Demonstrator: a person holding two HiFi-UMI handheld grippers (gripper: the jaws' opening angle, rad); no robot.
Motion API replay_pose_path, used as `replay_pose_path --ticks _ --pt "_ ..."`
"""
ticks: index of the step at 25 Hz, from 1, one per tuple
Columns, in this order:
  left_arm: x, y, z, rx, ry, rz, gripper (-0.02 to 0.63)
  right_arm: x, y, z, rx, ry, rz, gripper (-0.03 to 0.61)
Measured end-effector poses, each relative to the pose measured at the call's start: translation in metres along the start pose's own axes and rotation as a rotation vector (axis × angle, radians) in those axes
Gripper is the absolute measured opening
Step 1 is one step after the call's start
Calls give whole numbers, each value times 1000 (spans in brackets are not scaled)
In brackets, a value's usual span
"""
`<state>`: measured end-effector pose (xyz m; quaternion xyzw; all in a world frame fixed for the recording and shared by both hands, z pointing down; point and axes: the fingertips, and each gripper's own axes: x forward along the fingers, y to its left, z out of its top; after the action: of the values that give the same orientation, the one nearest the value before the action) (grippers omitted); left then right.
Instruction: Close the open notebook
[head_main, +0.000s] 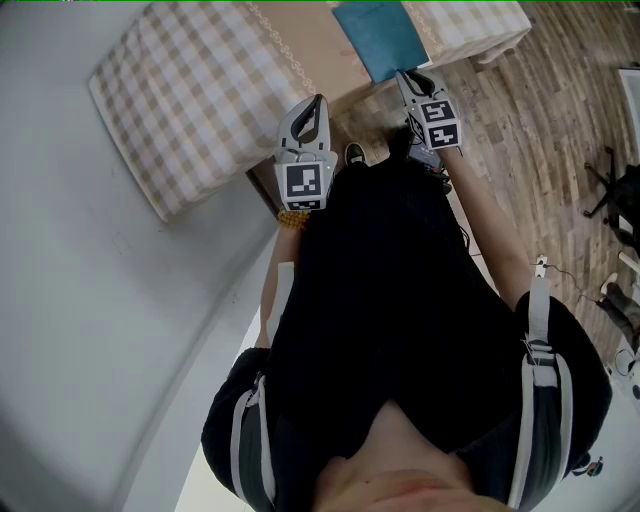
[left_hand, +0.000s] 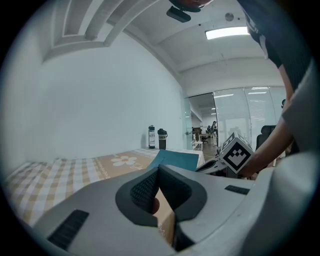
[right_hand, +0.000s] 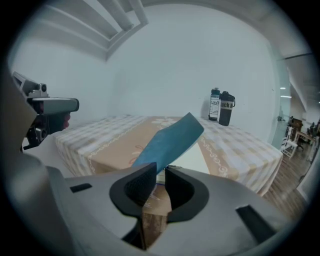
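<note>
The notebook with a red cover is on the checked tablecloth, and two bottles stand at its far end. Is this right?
No: the cover is blue, not red, as the right gripper view shows. The notebook is on the checked tablecloth, and two bottles stand at its far end.

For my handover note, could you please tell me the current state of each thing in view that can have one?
Notebook: partly open, blue cover tilted up above a white page.
Right gripper: fingers slightly apart, nothing pinched between them.
Left gripper: fingers together, empty.
Light bottle: upright, capped.
Dark bottle: upright, capped.
Ceiling light: on.
</note>
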<state>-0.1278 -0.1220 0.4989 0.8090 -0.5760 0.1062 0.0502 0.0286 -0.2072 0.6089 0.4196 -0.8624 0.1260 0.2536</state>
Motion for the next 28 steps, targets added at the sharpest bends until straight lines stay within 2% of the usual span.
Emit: replay_pose_path --ticks 12,13,18,24,28 --pt "0 4 -8 -12 20 -2 2 -7 -8 -12 58 50 -46 50" --pt "1 3 -8 -13 21 -4 2 -9 -9 -14 51 54 -51 8" --pt "3 6 -12 -17 30 -5 2 -25 -3 -15 -7 38 -6 6" --pt "6 4 -13 -18 34 -14 2 -34 -5 25 -168 -92 -15 6" --pt "8 4 -12 -13 33 -16 2 -22 -17 43 -189 -120 -37 6"
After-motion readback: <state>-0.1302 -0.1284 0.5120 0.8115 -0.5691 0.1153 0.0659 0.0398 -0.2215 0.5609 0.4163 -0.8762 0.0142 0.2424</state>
